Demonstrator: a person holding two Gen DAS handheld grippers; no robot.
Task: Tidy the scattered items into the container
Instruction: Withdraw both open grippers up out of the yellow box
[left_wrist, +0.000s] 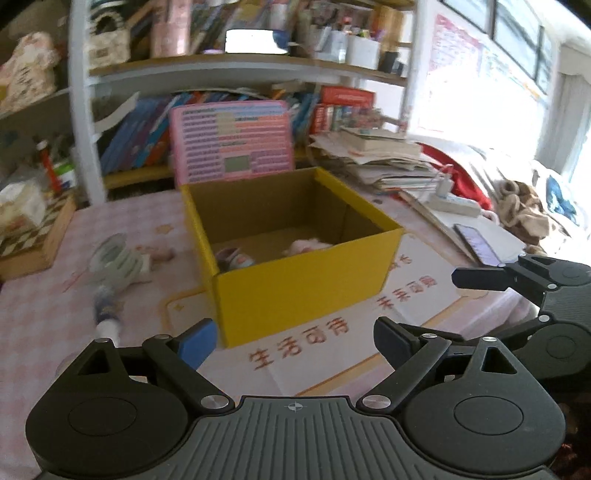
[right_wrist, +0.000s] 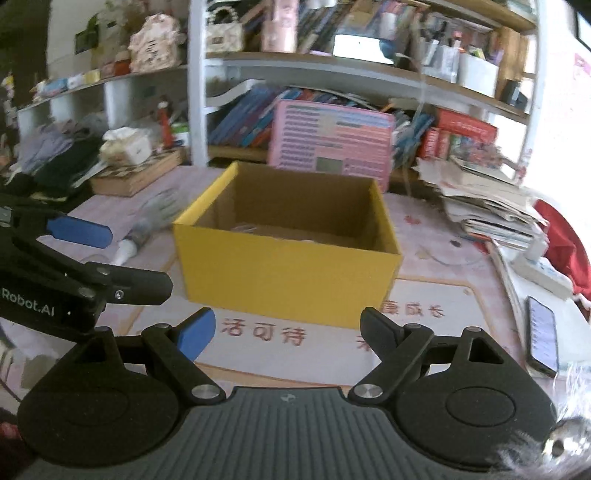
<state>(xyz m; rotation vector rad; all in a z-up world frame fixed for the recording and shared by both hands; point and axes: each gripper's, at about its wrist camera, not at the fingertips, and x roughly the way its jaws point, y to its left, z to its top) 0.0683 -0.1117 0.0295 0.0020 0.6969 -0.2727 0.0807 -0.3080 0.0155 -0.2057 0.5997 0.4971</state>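
- The left gripper (left_wrist: 295, 338) is wide open and holds nothing; one finger has a blue pad, the other is black. It hovers over the tabletop (left_wrist: 44, 314), just short of the near corner of the yellow box (left_wrist: 303, 291).
- The right gripper (right_wrist: 288, 328) is also wide open and empty, facing the box's (right_wrist: 288, 273) near wall squarely from a little way back.
- The box stands open-topped in the middle of the tabletop. Two small pinkish items already lie on its floor; they are too blurred to name.
- Still loose on the tabletop: a tube (left_wrist: 107, 314) with a white cap, lying to the left of the box. Its long axis runs roughly toward the near edge, cap end nearest. Just behind it lies a pale, ringed object (left_wrist: 118, 258), blurred.
- Both loose items lie ahead and to the left of the left gripper, so that hand looks the nearer one. The right gripper has the box between it and them.
- A likely next move: swing the left gripper leftward and close across the tube's narrow width.
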